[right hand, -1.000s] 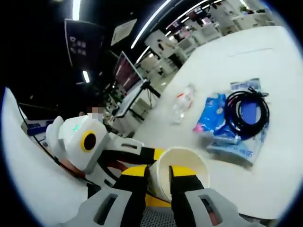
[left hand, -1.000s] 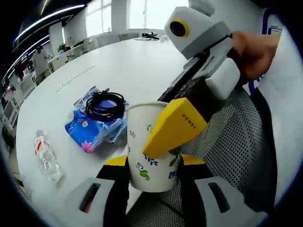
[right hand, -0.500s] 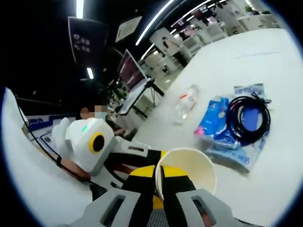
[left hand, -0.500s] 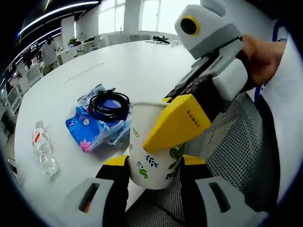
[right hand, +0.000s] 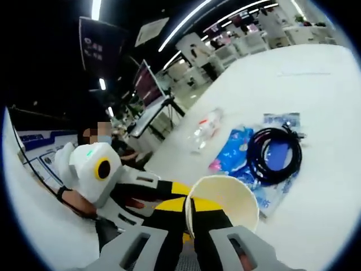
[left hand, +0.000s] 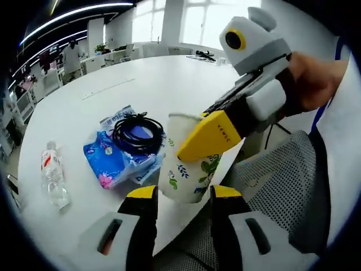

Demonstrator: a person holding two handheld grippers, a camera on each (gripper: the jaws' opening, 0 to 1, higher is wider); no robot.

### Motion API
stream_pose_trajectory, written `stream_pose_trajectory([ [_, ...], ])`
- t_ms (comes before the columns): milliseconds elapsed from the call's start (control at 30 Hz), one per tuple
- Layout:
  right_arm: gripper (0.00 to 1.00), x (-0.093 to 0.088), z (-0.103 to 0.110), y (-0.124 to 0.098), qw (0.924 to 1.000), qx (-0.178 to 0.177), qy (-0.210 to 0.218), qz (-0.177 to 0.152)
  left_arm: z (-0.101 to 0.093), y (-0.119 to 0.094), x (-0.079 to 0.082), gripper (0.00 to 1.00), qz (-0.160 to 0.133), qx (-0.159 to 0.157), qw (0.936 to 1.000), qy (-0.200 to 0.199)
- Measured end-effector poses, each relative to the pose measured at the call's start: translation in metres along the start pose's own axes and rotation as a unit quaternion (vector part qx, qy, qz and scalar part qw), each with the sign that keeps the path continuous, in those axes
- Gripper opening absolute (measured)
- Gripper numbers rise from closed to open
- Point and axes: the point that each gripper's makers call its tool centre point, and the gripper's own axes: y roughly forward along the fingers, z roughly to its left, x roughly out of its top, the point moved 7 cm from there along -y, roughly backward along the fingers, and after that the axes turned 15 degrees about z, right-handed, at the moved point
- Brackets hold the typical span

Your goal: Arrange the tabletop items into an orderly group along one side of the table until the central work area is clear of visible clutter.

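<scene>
Your right gripper (right hand: 190,226) is clamped on the rim of the paper cup (left hand: 186,164), one jaw inside the mouth and one outside; you can see that pinch from the left gripper view too, where a yellow jaw lies across the cup's upper wall. Your left gripper (left hand: 181,195) has its two jaws standing on either side of the cup's lower body, near it, but I cannot tell whether they press on it or merely flank it. The cup (right hand: 223,200) hangs tilted over the near edge of the white table (left hand: 169,84), above the mesh chair seat (left hand: 276,186), so it is carried and not yet set down. On the table, the blue packet (left hand: 110,161) lies with the coiled black cable (left hand: 138,131) resting on top of it, and the small water bottle (left hand: 52,180) lies on its side well apart from them, nearer the table's edge. In the right gripper view the same three sit in the same order: bottle (right hand: 204,125), blue packet (right hand: 237,155), cable (right hand: 274,155). Judged from this, you are early in the job: no item appears placed in a tidy row, and the packet and cable seem to sit fairly far in from the edge. What is left for you, as I read it, is to put the cup down by one side, then bring the packet, cable and bottle together beside it.
</scene>
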Motion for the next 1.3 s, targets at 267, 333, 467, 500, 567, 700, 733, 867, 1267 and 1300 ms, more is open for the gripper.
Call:
stream_pose_trajectory([
  [267,0.0,0.006,-0.006,0.001,0.9999,-0.01,-0.003,-0.006,0.011,-0.015,-0.002,0.28,-0.028,0.004,0.9981,-0.054],
  [333,0.0,0.007,-0.009,0.001,0.9998,-0.012,0.009,-0.013,0.017,-0.019,-0.005,0.28,-0.038,0.006,0.9965,-0.074],
  [467,0.0,0.007,-0.01,0.0,0.9995,-0.01,0.027,-0.016,0.027,-0.026,-0.008,0.28,-0.073,-0.008,0.9882,-0.134],
  [500,0.0,0.006,-0.01,0.0,0.9995,-0.012,0.028,-0.014,0.029,-0.028,-0.01,0.28,-0.075,-0.004,0.988,-0.135],
  [567,0.0,0.005,-0.011,0.0,0.9994,-0.014,0.029,-0.012,0.031,-0.03,-0.013,0.28,-0.073,0.006,0.9879,-0.136],
  [700,0.0,0.004,-0.01,-0.002,0.9992,-0.012,0.037,-0.012,0.038,-0.04,-0.017,0.28,-0.081,0.023,0.9845,-0.154],
  [733,0.0,0.003,-0.011,-0.002,0.9992,-0.015,0.036,-0.011,0.039,-0.043,-0.018,0.28,-0.083,0.026,0.9838,-0.157],
  [867,0.0,0.003,-0.014,-0.002,0.999,-0.021,0.038,-0.009,0.048,-0.05,-0.03,0.28,-0.088,0.039,0.9803,-0.172],
  [1267,0.0,0.031,-0.032,0.004,0.994,-0.035,0.099,-0.03,0.077,-0.073,-0.044,0.29,-0.109,0.074,0.9656,-0.224],
  [1300,0.0,0.033,-0.033,0.005,0.9936,-0.033,0.104,-0.032,0.079,-0.074,-0.045,0.29,-0.109,0.076,0.965,-0.226],
])
